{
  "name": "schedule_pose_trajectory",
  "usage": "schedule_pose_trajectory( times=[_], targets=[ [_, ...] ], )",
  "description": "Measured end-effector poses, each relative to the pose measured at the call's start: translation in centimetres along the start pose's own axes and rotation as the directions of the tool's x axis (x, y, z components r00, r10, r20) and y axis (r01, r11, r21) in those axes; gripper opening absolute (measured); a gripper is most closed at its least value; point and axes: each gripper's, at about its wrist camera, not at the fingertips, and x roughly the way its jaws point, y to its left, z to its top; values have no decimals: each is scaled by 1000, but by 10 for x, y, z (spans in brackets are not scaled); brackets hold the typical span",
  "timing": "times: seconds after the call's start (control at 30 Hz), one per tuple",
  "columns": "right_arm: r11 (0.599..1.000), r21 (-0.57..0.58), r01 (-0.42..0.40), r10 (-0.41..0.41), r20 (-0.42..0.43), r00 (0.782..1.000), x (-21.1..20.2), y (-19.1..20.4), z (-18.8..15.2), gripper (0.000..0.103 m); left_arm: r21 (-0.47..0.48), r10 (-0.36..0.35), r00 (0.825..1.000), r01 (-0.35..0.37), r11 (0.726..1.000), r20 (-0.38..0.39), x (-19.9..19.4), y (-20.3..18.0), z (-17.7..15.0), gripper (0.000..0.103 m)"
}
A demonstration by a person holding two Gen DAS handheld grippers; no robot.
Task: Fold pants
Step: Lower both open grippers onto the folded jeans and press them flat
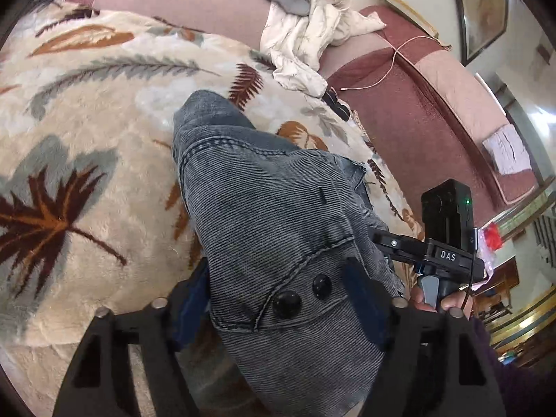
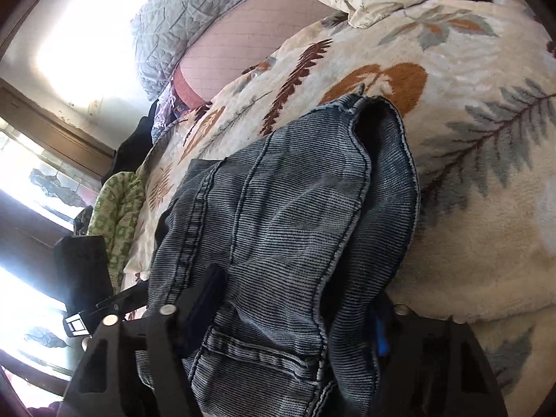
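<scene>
Both grippers clamped on the pants (image 1: 278, 229), at the waist end. Left gripper (image 1: 281, 295) closed over the waistband beside the two dark buttons (image 1: 302, 295), denim bunched thick between its fingers (image 1: 365, 299). Right gripper (image 2: 292, 316) likewise pinching a fold of waistband near a belt loop, fabric filling the gap between its fingers (image 2: 205, 305).

Long axis of the pants running straight away from both grippers, out over the leaf-patterned blanket (image 1: 87, 121) toward the far side of the bed. Legs doubled and narrow, draped rather than flat; hem end (image 2: 378, 111) lying on the blanket, open cuff showing in the right wrist view. Neither gripper clearly nearer the hems; both at the same end, close beside each other, the right gripper's body (image 1: 448, 243) just to the right in the left wrist view.

Next move, by judgement: carrying the waist forward along that axis to meet the hems, or first laying it flat. Blanket ahead soft and bumpy, so some dragging and creasing likely.

Around: a crumpled cream cloth (image 1: 312, 27) and a grey quilted cover (image 2: 194, 14) at the far edge of the bed, well apart from the hems. A thin cord (image 1: 392, 62) on the maroon mattress edge (image 1: 417, 121) at the right. A green patterned cloth (image 2: 118, 208) at the left edge. Nothing lying across the fold path.
</scene>
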Motion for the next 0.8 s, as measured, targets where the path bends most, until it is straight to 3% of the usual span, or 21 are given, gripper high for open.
schedule_pose_trajectory(
  times=[0.13,0.23,0.5,0.67,0.8],
  targets=[
    [1000,-20,2,-2,28,1000,-3,4,1,60,24,2,1000,-3,1000,15,-6,-5,3,55],
    [999,-37,3,-1,57,998,-6,9,1,49,34,7,1000,-8,999,25,-12,-10,6,51],
    [984,-179,2,24,145,989,-12,48,-1,43,91,68,989,-80,993,135,-48,-27,14,50],
    [975,-212,-68,112,202,973,-15,70,7,43,104,121,966,-148,984,231,-80,-28,20,50],
    [972,-200,-119,154,171,973,6,80,13,43,56,192,955,-209,976,224,-86,-11,20,50]
  ],
)
